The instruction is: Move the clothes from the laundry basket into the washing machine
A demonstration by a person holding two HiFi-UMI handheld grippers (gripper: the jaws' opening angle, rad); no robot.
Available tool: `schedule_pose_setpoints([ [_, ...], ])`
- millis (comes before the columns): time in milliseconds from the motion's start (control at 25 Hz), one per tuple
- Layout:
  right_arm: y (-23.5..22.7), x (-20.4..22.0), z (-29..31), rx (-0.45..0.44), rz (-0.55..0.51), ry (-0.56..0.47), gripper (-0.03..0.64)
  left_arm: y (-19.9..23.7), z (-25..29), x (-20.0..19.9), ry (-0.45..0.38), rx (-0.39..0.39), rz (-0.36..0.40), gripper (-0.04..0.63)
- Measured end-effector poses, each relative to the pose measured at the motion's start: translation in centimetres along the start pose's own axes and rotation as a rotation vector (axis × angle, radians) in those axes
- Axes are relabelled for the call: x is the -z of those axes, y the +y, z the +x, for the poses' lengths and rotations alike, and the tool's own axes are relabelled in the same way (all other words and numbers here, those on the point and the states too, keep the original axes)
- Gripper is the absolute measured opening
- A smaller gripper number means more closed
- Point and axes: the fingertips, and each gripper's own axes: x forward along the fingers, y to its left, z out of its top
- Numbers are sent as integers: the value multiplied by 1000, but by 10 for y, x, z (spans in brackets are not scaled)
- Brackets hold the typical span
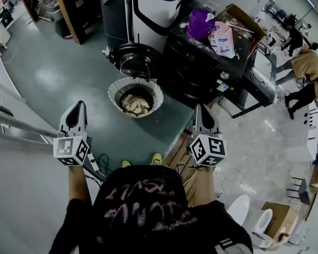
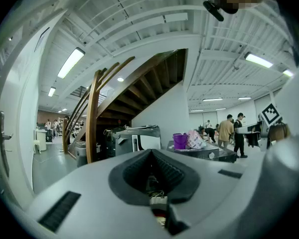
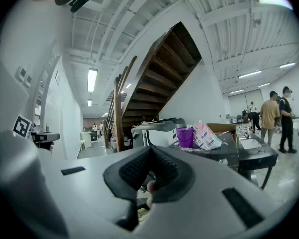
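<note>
The left gripper (image 1: 80, 107) is at the near left, its jaws pressed together with nothing between them. Only the head view shows the laundry basket (image 1: 116, 87) on the floor farther ahead, with the clothes (image 1: 133, 103) inside it, just in front of the washing machine (image 1: 201, 67). The right gripper (image 1: 200, 109), at the near right, is also closed and empty. The gripper views instead show the staircase (image 2: 139, 83) rising behind the machine.

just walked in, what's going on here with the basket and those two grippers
A person stands before a laundry basket, one gripper in each hand. The left gripper and right gripper are both shut and empty, held short of the basket. The clothes lie in the basket; the washing machine stands just beyond it, round door apparently open. No garment is picked up yet.
</note>
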Motion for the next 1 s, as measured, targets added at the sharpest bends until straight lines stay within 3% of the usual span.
schedule_pose_setpoints([
  [560,0,1,0,-7,12,4,5,-6,1,1,8,9,-4,11],
  [800,1,-6,0,-28,44,-45,6,-7,0,1,0,7,-11,11],
  [1000,3,0,6,-40,46,-27,57,-2,2,3,14,-3,-15,12],
])
